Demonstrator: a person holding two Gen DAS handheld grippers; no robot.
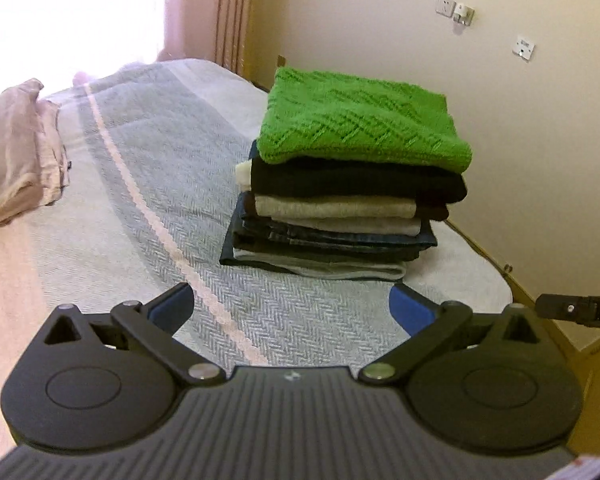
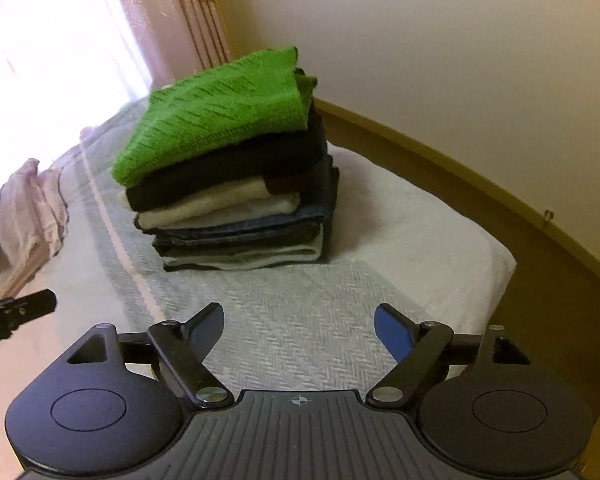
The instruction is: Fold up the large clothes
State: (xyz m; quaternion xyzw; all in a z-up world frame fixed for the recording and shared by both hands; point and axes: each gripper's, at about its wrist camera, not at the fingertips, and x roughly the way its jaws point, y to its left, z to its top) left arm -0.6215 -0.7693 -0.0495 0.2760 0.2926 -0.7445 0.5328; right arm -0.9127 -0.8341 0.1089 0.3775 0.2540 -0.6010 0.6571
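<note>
A stack of several folded clothes stands on the bed near its far right corner, topped by a folded green knit sweater. My left gripper hovers open over the bedspread, short of the stack, with nothing between its fingers. My right gripper is open as well, empty, in front of the stack. A part of the right gripper shows at the right edge of the left wrist view, and a part of the left gripper at the left edge of the right wrist view.
The bed carries a grey herringbone bedspread with a pink stripe. Crumpled pink fabric lies at the left. A wooden bed frame and a cream wall bound the right side; pink curtains hang behind.
</note>
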